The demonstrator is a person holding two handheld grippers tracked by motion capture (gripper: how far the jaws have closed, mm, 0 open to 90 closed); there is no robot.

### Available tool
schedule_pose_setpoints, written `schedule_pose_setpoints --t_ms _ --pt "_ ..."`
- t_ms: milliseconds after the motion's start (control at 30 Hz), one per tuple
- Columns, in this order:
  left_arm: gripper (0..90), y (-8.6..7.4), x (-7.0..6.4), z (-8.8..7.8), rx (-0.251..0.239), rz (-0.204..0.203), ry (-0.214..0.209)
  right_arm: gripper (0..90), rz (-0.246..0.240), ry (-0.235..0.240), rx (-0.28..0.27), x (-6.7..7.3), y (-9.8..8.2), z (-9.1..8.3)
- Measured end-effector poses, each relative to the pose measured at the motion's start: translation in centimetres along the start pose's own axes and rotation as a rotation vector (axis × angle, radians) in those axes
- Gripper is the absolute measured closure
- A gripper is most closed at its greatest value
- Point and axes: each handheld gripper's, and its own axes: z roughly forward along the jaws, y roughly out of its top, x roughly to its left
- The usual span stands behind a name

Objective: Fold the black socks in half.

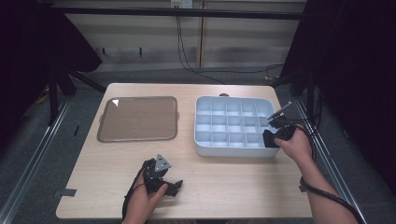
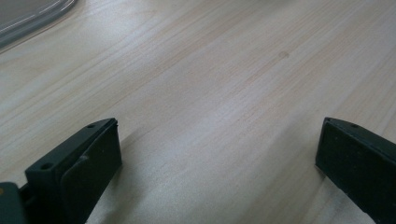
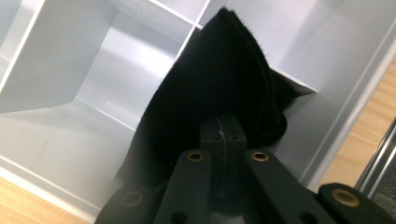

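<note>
A light wooden table (image 1: 224,186) carries a brown tray (image 1: 137,119) on its left and a white divided box (image 1: 232,148) on its right, well apart.

The counter (image 1: 224,196) has a light wood-grain top with rounded corners. It stands on grey carpeted floor (image 1: 28,140). Behind it runs a pale panelled wall (image 1: 140,32) with black cables (image 1: 184,51) hanging down. Black curtains (image 1: 355,56) enclose both sides. A metal rail (image 1: 32,158) lies at left.
</note>
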Motion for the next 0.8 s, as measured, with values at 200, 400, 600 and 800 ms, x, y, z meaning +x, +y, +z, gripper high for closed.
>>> schedule_pose_setpoints --t_ms 200,400,600,800 --pt "0.0 0.0 0.0 0.0 -0.006 0.000 0.003 90.0 -0.020 -0.017 0.041 0.2 0.3 0.6" --pt "0.0 0.0 0.0 0.0 0.002 0.004 0.000 90.0 -0.011 -0.007 0.045 0.0 0.3 1.1" --pt "0.0 0.0 0.0 0.0 0.004 0.004 0.003 90.0 -0.018 -0.013 0.032 0.1 0.1 1.1" --pt "0.0 0.1 0.0 0.1 0.004 0.002 0.000 90.0 0.000 -0.017 0.010 0.1 -0.2 0.9"
